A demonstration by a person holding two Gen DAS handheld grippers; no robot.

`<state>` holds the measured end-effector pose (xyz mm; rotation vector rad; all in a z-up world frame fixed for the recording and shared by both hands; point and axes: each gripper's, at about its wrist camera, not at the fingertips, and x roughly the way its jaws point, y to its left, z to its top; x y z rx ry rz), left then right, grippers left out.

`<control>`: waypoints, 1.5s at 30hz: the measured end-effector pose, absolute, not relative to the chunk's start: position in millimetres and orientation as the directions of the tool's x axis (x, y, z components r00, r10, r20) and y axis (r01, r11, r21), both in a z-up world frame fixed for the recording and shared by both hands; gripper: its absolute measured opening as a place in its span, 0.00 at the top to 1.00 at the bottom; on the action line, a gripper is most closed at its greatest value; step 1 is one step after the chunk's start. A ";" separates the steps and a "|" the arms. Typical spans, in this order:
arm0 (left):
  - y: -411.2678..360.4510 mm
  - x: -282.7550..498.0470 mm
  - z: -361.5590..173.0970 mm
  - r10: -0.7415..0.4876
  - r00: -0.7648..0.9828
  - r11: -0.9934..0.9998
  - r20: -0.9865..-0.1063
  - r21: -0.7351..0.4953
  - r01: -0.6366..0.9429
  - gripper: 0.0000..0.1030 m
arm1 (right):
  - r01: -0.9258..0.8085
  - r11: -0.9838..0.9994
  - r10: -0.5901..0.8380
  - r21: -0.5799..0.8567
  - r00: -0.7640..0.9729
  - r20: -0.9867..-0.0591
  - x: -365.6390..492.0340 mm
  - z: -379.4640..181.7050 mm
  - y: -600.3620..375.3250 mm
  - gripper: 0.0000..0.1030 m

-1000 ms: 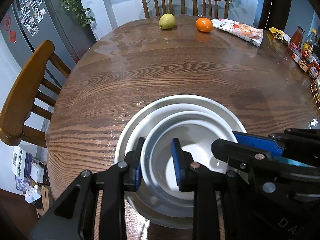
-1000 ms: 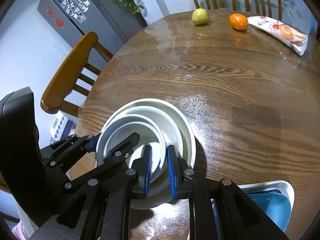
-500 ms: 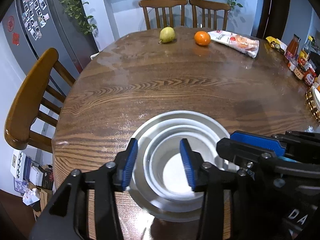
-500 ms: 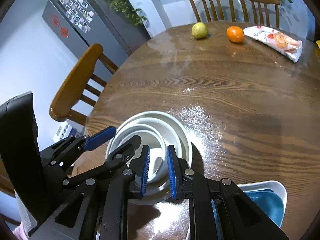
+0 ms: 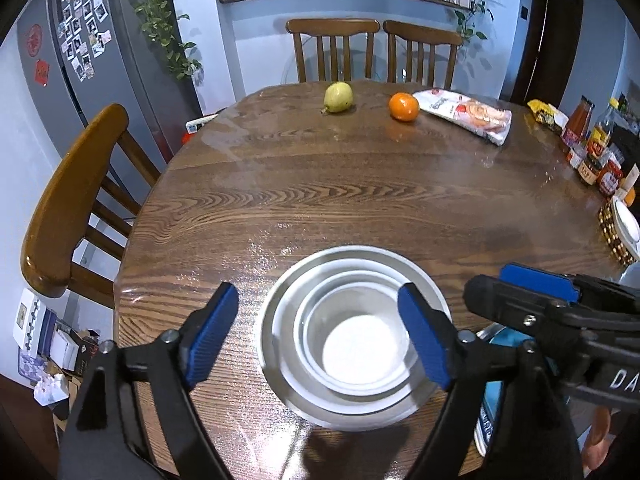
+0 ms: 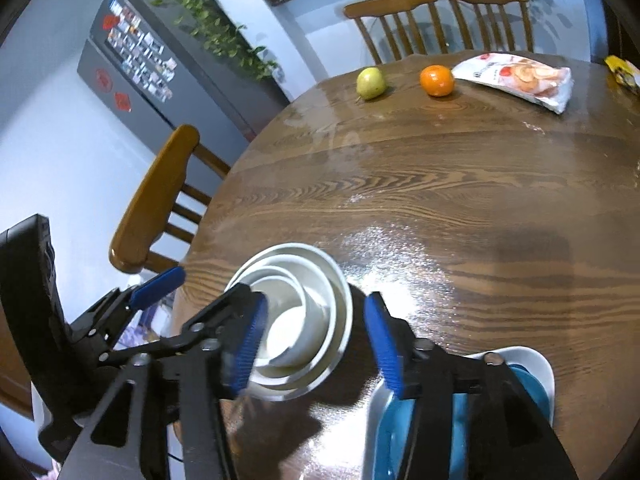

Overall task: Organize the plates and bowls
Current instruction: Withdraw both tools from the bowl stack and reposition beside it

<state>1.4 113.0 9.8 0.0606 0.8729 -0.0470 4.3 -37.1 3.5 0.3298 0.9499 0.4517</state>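
Note:
A stack of nested white bowls point(image 5: 360, 352) rests on the round wooden table point(image 5: 360, 200), near its front edge. My left gripper point(image 5: 320, 336) hovers above the stack with its jaws opening; the blue pads point(image 5: 212, 332) stand wide on either side and touch nothing. In the right wrist view the same stack point(image 6: 316, 280) lies below my right gripper point(image 6: 316, 344), whose jaws are also opening. One of its pads is over the inner bowl, the other is outside the rim, and neither presses on it. Each gripper shows in the other's view: right gripper point(image 5: 516, 286), left gripper point(image 6: 200, 292).
A white dish holding a blue plate point(image 6: 520, 380) sits at the front right beside the stack. A pear point(image 5: 338, 97), an orange point(image 5: 404, 107) and a snack bag point(image 5: 468, 114) lie at the far side. Jars and bottles point(image 5: 592, 148) line the right edge. Wooden chairs point(image 5: 68, 208) ring the table.
Both grippers let go of the inner bowl's rim, opened wide and drew up and back from the stack. The bowl stays nested in the stack.

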 end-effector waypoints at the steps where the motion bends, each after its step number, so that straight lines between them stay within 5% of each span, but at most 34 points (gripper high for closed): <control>1: 114.2 1.0 11.9 -0.019 0.645 0.998 -0.764 0.027 0.061 0.20 | -0.218 0.860 0.504 0.462 0.505 -0.700 3.9 4.1 -39.8 0.45; 12: 130.1 -1.7 28.8 -0.028 0.670 1.000 -0.742 -0.026 0.012 0.02 | -0.203 0.868 0.487 0.453 0.531 -0.693 -2.8 11.8 -51.6 0.44; 45: 189.0 -15.7 -2.2 -0.015 0.587 0.990 -0.810 -0.093 -0.103 0.01 | -0.264 0.870 0.494 0.417 0.476 -0.728 -3.3 5.8 -22.5 0.43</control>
